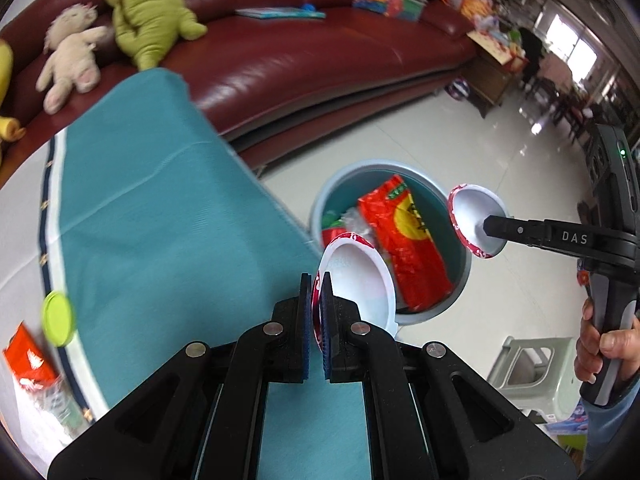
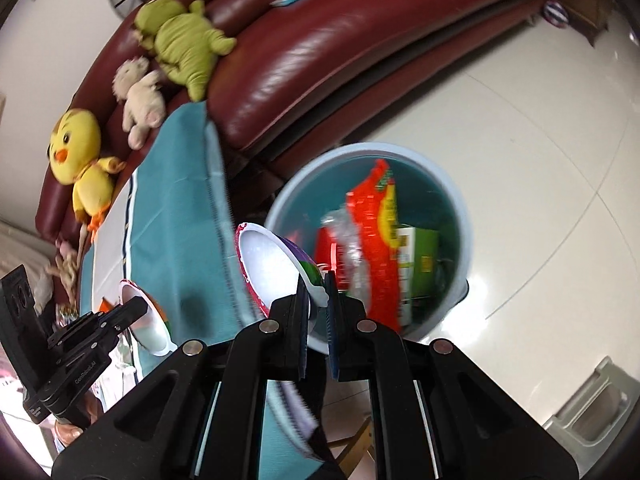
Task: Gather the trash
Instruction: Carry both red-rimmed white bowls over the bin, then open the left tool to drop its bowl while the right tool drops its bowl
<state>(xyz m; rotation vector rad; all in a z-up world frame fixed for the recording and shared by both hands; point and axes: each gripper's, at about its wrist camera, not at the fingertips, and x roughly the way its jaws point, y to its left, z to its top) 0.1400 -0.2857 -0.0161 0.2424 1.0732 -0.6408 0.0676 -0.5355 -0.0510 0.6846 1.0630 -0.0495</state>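
In the left wrist view my left gripper (image 1: 317, 284) is shut on the rim of a white paper bowl (image 1: 356, 280) with a red edge, at the table's edge beside the bin. The round blue trash bin (image 1: 464, 280) stands on the floor and holds a red wrapper (image 1: 404, 240). To the right, my right gripper (image 1: 490, 226) is shut on a second bowl (image 1: 472, 216) over the bin's far rim. In the right wrist view the right gripper (image 2: 318, 292) pinches that second bowl (image 2: 268, 260) just short of the bin (image 2: 464, 216). The left gripper (image 2: 136, 306) with its bowl (image 2: 150, 330) shows low left.
A table with a teal cloth (image 1: 160, 200) lies left of the bin, with a green lid (image 1: 58, 318) and a red packet (image 1: 28, 360) on it. Behind is a dark red sofa (image 1: 300, 60) with plush toys (image 1: 148, 12). A grey stool (image 1: 532, 364) stands on the tiled floor.
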